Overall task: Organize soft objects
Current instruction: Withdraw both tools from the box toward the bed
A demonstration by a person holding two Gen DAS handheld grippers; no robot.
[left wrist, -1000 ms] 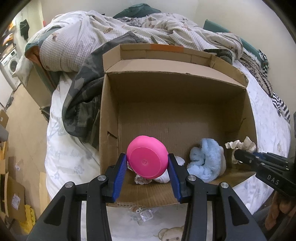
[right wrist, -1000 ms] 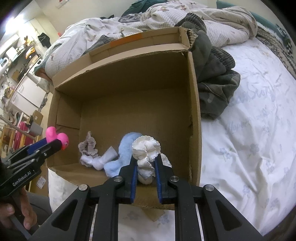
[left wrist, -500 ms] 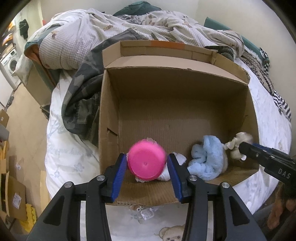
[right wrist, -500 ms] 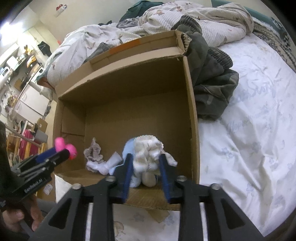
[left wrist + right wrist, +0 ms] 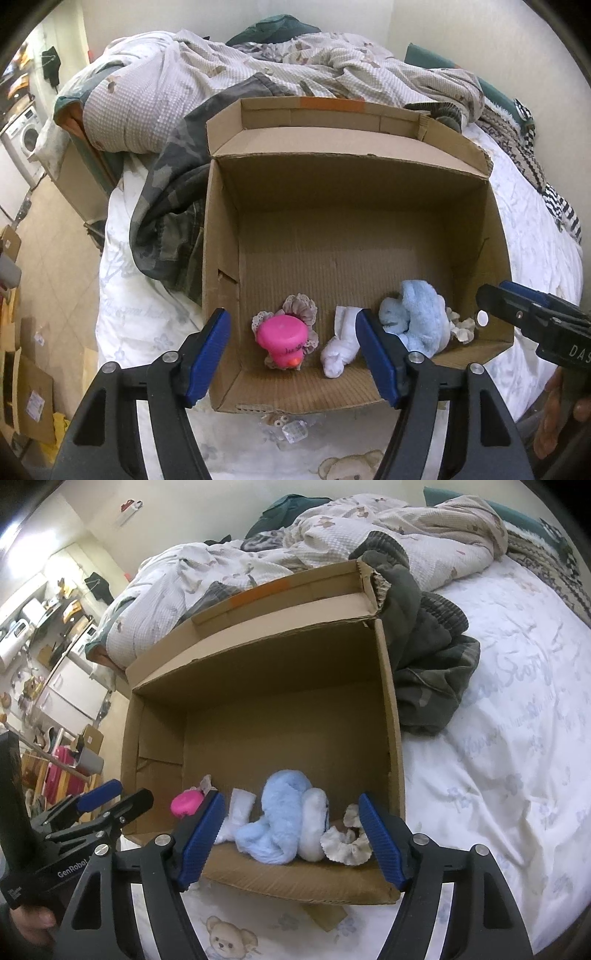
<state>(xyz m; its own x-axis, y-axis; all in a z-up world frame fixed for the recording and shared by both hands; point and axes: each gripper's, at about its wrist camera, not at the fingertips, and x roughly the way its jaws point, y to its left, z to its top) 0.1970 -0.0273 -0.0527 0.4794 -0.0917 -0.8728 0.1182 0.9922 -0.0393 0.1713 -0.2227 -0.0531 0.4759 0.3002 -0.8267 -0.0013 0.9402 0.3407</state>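
Left wrist view: left gripper [image 5: 293, 354] jaws now open, pink toy [image 5: 283, 339] released into cardboard box [image 5: 221, 236]; right gripper [image 5: 291, 834] likewise open, cream scrunchie [image 5: 345, 843] dropped inside; both deposits complete

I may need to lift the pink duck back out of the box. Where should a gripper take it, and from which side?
Judging by its pose, grip the pink duck across its rounded body, coming from above through the open top of the cardboard box. Its flat base faces the left gripper, with a frilly scrunchie underneath.

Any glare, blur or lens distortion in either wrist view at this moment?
Left wrist: sharp, fisheye bends the cardboard box, dark vignette corners. Right wrist: blown-out light top left, bed sheet curved; blue plush clear.
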